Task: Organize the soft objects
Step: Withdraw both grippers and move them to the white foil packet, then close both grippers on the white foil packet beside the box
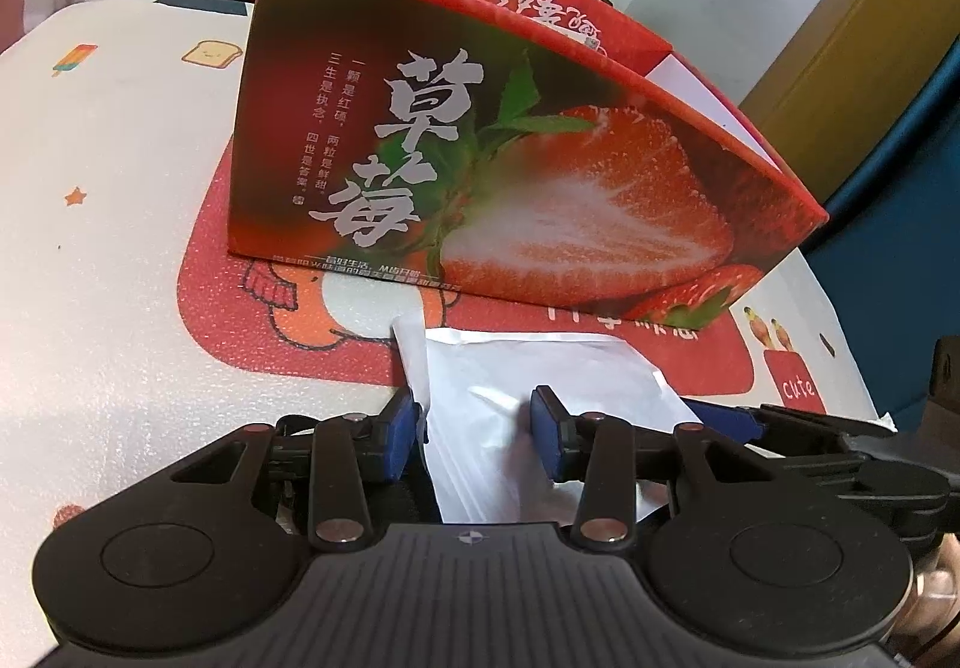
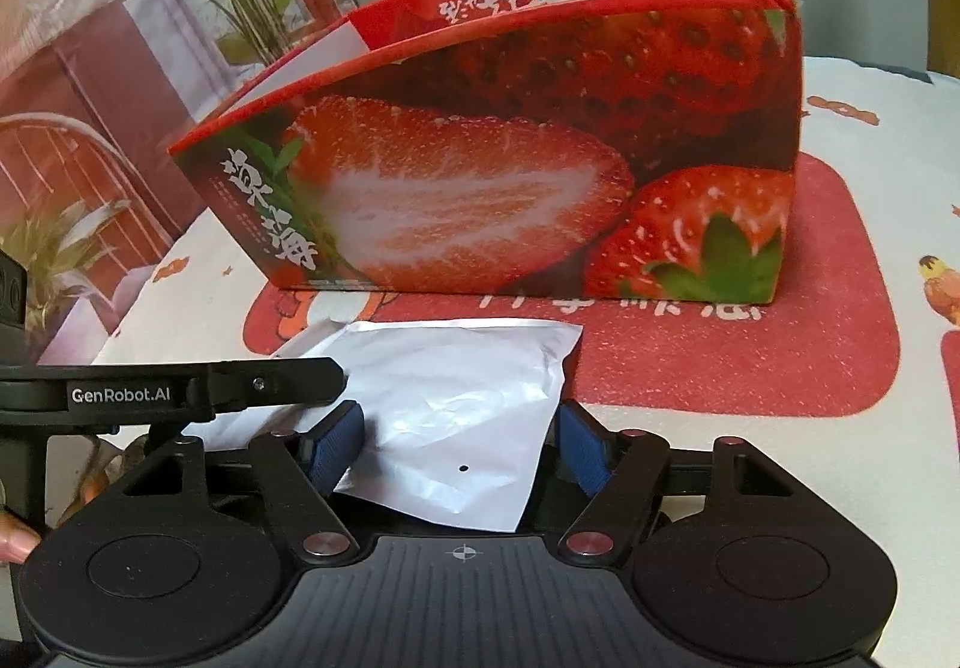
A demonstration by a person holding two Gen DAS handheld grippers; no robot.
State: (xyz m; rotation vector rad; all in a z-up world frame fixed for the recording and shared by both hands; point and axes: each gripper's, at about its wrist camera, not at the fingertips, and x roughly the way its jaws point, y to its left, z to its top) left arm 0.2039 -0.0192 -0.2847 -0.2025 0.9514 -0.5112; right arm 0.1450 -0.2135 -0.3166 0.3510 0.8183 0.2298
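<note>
1. Left wrist view: the left gripper [image 1: 477,431] sits low over the table [image 1: 120,272], blue pads apart with a white soft pouch [image 1: 540,398] lying between them. The left pad is right at the pouch's folded left edge and the right pad [image 1: 549,428] rests on top of the pouch, but I can't tell whether they actually pinch it.
2. Same view: the pouch lies on the red cartoon mat [image 1: 300,332], just in front of the strawberry box [image 1: 480,176], which stands open-topped on the mat. They're close but not touching.
3. Same view, right edge: the other gripper's blue finger [image 1: 726,419] pokes in beside the pouch's right corner.
4. Right wrist view: the right gripper [image 2: 459,443] has its jaws spread wide, one blue pad on each side of the pouch [image 2: 456,398]. The pouch's near end lies between them. I can't tell if the pads press on it; the pouch looks crinkled but flat on the table [image 2: 750,428].
5. Same view: the left gripper's black arm [image 2: 180,389], with "GenRobot.AI" on it, reaches over the pouch's left part. The box [image 2: 510,158] stands just behind the pouch.
</note>
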